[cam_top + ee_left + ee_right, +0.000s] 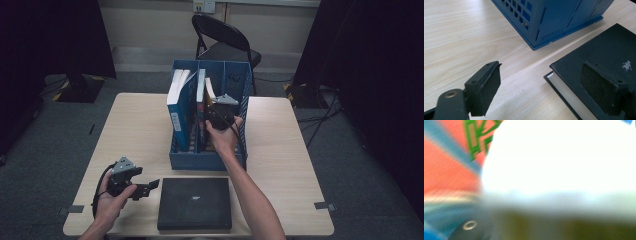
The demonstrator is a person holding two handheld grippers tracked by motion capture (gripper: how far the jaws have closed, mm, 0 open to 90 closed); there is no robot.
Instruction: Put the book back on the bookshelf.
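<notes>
A blue file rack [210, 161] stands mid-table with upright books: a blue one [176, 107] in its left slot and a darker one [201, 100] in the middle. My right gripper [218, 109] reaches into the rack beside a leaning book [210, 89]; its jaws are hidden there. In the right gripper view a white page block [559, 157] and an orange cover [446, 170] sit blurred, very close. My left gripper [148, 189] [541, 67] is open at the front left, its jaws straddling the corner of a flat black book [195, 202] [604, 50] without touching it.
The light wooden table [135, 125] has bare room left and right of the rack [556, 22]. A black folding chair [225, 40] stands behind the table's far edge. Dark curtains hang on both sides of the room.
</notes>
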